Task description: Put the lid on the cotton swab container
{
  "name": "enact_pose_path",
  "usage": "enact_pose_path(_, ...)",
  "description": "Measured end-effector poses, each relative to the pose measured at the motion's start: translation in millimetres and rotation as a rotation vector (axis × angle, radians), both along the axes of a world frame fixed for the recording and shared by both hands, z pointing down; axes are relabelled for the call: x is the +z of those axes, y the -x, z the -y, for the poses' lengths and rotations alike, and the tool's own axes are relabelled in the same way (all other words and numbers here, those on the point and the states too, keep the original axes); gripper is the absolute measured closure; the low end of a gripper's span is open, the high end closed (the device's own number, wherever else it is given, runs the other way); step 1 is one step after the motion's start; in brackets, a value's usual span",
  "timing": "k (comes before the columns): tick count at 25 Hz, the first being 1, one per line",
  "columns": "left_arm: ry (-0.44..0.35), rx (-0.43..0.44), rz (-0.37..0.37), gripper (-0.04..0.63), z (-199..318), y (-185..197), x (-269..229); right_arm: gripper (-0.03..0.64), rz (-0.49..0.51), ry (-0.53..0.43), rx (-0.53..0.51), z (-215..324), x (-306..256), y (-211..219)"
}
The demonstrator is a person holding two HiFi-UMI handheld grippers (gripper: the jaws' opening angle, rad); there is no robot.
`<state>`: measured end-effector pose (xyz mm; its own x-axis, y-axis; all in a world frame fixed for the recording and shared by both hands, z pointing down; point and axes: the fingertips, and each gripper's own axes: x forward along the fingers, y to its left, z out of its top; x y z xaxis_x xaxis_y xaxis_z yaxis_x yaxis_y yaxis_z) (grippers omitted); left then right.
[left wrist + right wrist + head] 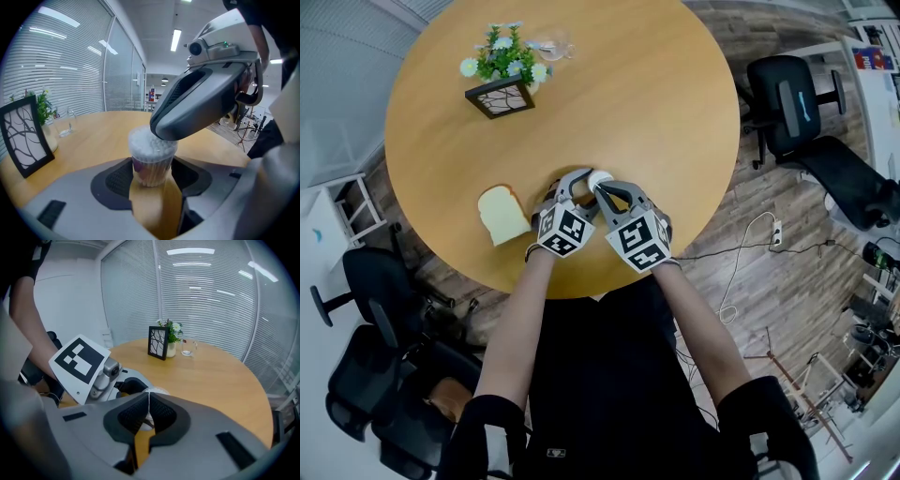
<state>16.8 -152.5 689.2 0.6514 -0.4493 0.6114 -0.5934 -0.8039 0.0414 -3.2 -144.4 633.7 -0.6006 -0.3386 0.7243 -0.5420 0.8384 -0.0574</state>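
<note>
Round wooden table point(675, 112), seen from above in the head view. Cotton swab container point(151, 159) stands upright on the table, near the table edge closest to the person, roughly at the middle of that edge. It is clear plastic, packed with swabs, white tips up.

Left gripper point(577, 183) comes in over the table's near edge. Its jaws stand fairly wide, with a pad against each side of the container's lower body, so it grips the container. Right gripper point(148, 404) comes in over the same edge, beside the left one, angled down with its tips at the top of the container. Its jaws are nearly together, pinching the rim of the clear lid point(145, 140). The lid sits over the swab tips on the container. Can't tell if it is pressed fully home.

Slice of bread point(503, 214) lies flat on the table, near the same edge, on the left gripper's side and apart from it. Potted plant in a black frame holder point(502, 80) stands toward the table's far side. Small clear glass point(553, 47) stands just beside it, near the table's far edge. Black office chairs point(787, 103) stand on the floor around the table.
</note>
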Motion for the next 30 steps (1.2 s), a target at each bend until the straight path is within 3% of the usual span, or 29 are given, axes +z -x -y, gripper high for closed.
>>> enact_pose_path(8,0.047,0.011,-0.004,0.339,0,-1,1,0.611,0.014,0.037,0.017,0,-1,0)
enact_pose_path(30,0.043,0.006,0.013,0.339,0,-1,2,0.610,0.061,0.033,0.041,-1,-17,-15)
